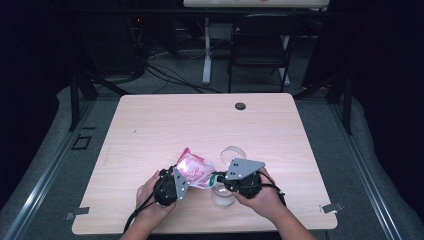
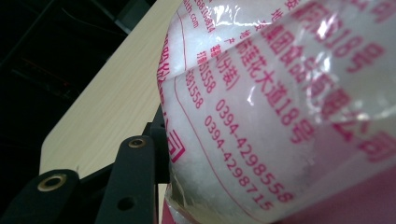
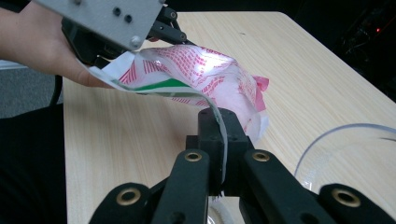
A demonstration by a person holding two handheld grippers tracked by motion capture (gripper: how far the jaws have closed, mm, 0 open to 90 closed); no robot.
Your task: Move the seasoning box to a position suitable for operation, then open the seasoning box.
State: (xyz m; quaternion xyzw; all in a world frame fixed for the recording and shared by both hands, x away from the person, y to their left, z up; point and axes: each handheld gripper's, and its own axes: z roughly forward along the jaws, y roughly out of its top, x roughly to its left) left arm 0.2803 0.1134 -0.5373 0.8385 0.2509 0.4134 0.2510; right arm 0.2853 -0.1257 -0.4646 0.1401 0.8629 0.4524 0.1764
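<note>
Both hands work near the front edge of the table (image 1: 150, 125), holding up a clear plastic bag (image 1: 195, 170) with pink print and white granular contents between them, off the tabletop. Left gripper (image 1: 176, 181) jaws are part-way closed around the fat body of the bag; in the left gripper view the bag (image 2: 280, 116) bulges against the left jaw, so it looks clamped there, though the far jaw is hidden behind the bag. Right gripper (image 3: 219, 140) jaws are pressed together, pinching a thin flap of the bag's edge film, which runs straight into the closed jaw tips. A clear round container (image 1: 233, 152) sits on the table just behind the right hand (image 1: 262, 192), and another clear round piece (image 1: 221, 195) lies under the grippers close to the front edge. Looks like opening or tearing the bag for a pour. Risks: the right pinch is on thin, slick film only, so a pull could slip it out or rip unevenly; a sudden tear would dump white granules on the table instead of in the container; a left squeeze on the full body could burst a seam or push contents out once it opens; the hands are close to the clear pieces and could knock them towards the front edge.
</note>
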